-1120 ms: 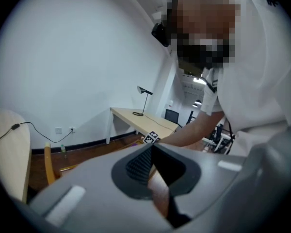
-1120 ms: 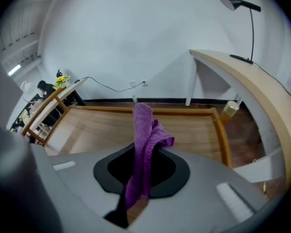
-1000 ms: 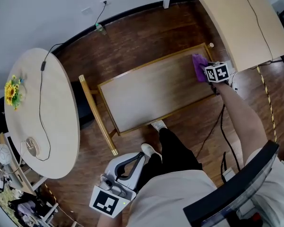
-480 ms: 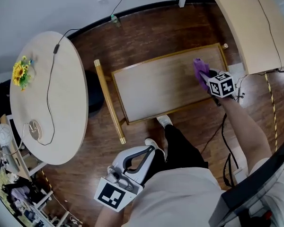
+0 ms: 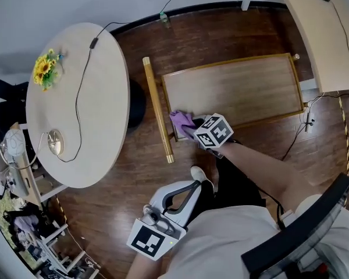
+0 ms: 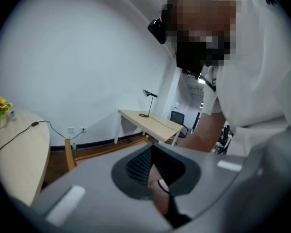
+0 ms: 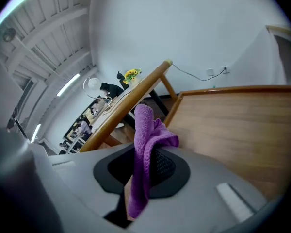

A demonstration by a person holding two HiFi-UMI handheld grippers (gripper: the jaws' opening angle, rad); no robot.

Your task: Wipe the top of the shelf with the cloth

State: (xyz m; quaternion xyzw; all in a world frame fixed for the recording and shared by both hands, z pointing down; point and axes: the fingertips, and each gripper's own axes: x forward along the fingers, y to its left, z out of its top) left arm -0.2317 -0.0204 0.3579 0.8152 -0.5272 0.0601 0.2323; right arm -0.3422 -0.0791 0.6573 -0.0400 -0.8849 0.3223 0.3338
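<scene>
While the left gripper (image 6: 154, 177) is closed empty, a fuzzy purple cloth (image 7: 146, 139) is clamped by the right gripper (image 7: 139, 174) at a corner of the smooth wooden shelf (image 5: 244, 92).

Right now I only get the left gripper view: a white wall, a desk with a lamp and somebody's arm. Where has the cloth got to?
Observer: The purple cloth is pinched in the right gripper, whose jaws are shut on it.
Visitor: Is that anywhere near the shelf?
Observer: Yes. In the head view the cloth is at the near left corner of the shelf top.
Visitor: And the gripper I'm looking through?
Observer: The left gripper is low beside the person's leg, away from the shelf, with nothing in its jaws.
</scene>
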